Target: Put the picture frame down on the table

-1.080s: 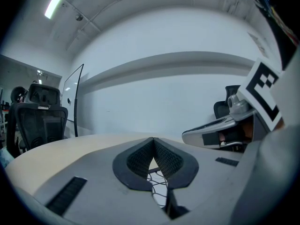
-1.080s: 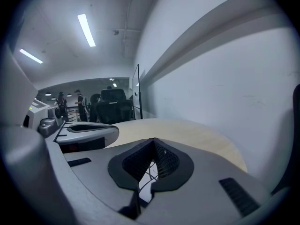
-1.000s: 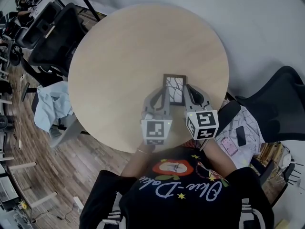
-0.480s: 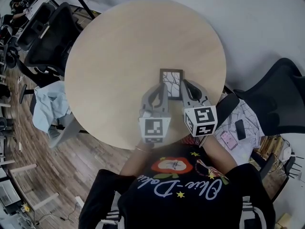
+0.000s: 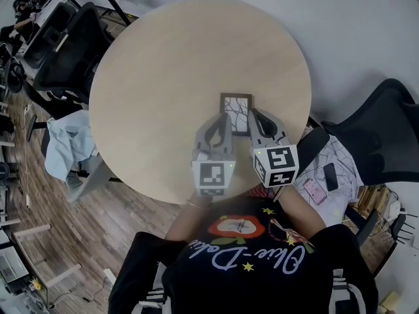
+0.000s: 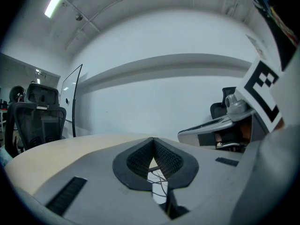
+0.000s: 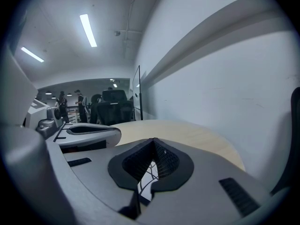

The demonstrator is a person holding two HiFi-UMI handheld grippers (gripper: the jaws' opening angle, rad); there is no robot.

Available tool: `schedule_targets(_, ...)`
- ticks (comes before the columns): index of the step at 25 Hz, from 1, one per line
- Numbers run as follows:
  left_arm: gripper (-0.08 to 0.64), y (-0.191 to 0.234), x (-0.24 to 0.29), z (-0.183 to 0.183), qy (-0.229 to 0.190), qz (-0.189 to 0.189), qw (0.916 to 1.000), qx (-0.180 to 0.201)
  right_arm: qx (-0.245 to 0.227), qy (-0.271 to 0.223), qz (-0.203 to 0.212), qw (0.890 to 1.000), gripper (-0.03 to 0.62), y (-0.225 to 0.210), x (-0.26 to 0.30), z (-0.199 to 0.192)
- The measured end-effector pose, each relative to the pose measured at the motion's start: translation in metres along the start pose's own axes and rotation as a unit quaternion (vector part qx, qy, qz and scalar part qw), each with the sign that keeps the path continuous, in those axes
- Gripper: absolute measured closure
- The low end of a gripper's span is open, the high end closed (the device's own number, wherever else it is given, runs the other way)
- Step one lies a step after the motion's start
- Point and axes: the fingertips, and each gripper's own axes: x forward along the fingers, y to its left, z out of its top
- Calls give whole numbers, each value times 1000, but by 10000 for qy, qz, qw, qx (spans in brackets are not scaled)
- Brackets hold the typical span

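A small dark picture frame (image 5: 236, 109) with a branch drawing is near the front right of the round wooden table (image 5: 163, 77), low over or on its top; contact cannot be told. My left gripper (image 5: 224, 120) is shut on the frame's left edge and my right gripper (image 5: 253, 116) on its right edge. In the left gripper view the pads (image 6: 140, 159) meet at the tip of the left gripper (image 6: 153, 146), with the frame (image 6: 159, 191) wedged below. The right gripper view shows my right gripper (image 7: 152, 149) with the frame's drawing (image 7: 146, 182) between its pads.
Black office chairs stand at the table's left (image 5: 65, 51) and right (image 5: 386, 142). A light blue cloth (image 5: 65, 142) hangs over a seat at the left. Two phones (image 5: 314, 191) lie on a patterned surface at the right. The person's body is at the table's front edge.
Over the last second the frame and both grippers sank toward the tabletop and the frame looks shorter. Nothing has visibly moved in the last half second.
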Motion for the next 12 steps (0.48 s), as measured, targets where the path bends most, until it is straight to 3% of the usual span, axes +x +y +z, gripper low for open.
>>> schedule_targets(6, 558, 1, -2, 3, -57, -8, 10000, 69, 213, -196, 29, 9996, 594, 1, -4, 5)
schedule_targets(12, 558, -2, -5, 3, -101, -9, 9999, 62, 31, -160, 77, 9998, 594, 5, -6, 4)
